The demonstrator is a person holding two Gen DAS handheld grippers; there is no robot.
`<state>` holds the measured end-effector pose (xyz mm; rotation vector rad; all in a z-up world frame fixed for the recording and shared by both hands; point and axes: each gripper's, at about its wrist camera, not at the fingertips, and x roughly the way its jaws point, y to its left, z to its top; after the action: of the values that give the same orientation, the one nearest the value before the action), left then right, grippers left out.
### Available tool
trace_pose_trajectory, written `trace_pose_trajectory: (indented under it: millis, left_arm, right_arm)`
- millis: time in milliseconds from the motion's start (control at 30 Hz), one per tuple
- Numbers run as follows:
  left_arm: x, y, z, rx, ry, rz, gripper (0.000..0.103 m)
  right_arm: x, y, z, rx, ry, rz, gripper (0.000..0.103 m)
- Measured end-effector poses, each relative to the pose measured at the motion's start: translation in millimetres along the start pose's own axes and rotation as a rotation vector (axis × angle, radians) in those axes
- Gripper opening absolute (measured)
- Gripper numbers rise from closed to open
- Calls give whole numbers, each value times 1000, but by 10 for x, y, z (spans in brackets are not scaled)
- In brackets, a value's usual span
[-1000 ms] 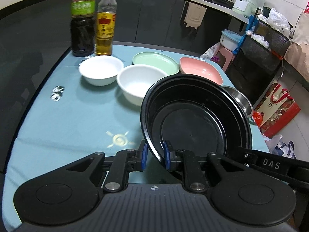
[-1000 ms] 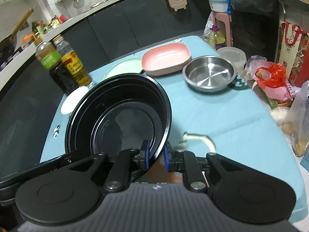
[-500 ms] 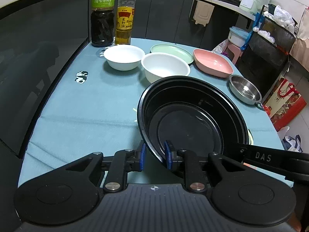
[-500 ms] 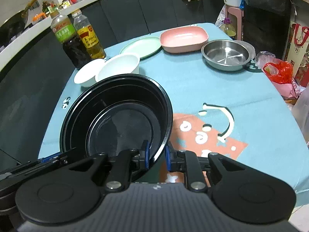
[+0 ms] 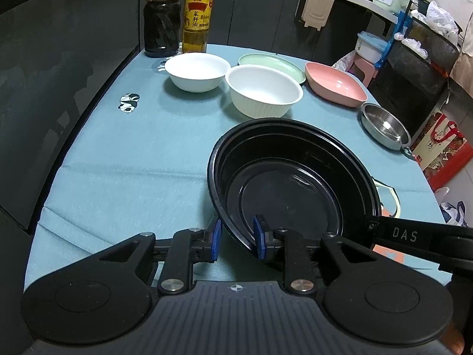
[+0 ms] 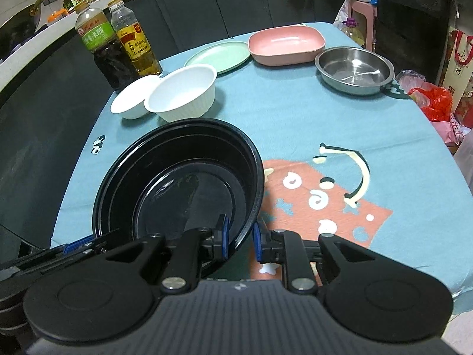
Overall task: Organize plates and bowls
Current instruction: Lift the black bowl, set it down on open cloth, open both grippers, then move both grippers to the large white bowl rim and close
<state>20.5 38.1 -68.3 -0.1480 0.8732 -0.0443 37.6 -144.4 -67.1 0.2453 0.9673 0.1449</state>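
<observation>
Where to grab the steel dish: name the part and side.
Pinch the steel dish by its near rim, from above: it sits upright and shallow, thin-lipped, and the pink dish sits close at its far left.

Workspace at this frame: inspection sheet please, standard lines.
Surface: tablecloth, teal with a cartoon print, on a table.
Job's things: black bowl in front; two white bowls, green plate, pink dish and steel pan behind.
Clutter: vinegar bottle and oil bottle at the far edge.
Grippers: left hand-held gripper straddles the black bowl's rim, jaws opening, pads off it; right hand-held gripper straddles the opposite rim, gap visible.
Cables: nothing seen.
Surroundings: dark cabinets, pink stool, red bag.
</observation>
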Motion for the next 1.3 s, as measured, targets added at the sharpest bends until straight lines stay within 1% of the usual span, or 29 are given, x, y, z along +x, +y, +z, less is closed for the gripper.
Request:
trace_pose_trajectory:
  millis: [133,233,333,400,467,533,733,933,1100,1300]
  left_arm:
    - [7,27,9,-9,-4,-2,22]
    - [23,56,20,-27,2,-18,23]
    - [10,79,26,-35,-7,-21,27]
    - [-27,101,34,-39,-25,-18,31]
    - [-72,133,61,-48,-52,-13,34]
    - [-114,169,97,-62,-77,-4,35]
    - [-118,245,300,-89,-120,4,35]
    - [-36,233,623,-87,-152,9,36]
    - [160,203,877,-93,-140,13,36]
    - [536,198,1140,-85,-103,-14,36]
  right_arm:
    - [24,7,-3,-3,1,7,18]
    - [35,-1,-4,5,-4,10,18]
    - [45,-6,-3,1,2,12,18]
    - [42,4,2,-9,6,15,22]
    - [6,10,17,-19,-9,14,36]
    - [-47,13,41,-27,-38,7,42]
    - [-101,-49,214,-18,-80,3,42]
    - [-74,-62,448,-23,-100,13,41]
    - [39,-70,684,-20,-108,18,41]
    - [258,-12,960,-25,-84,27,41]
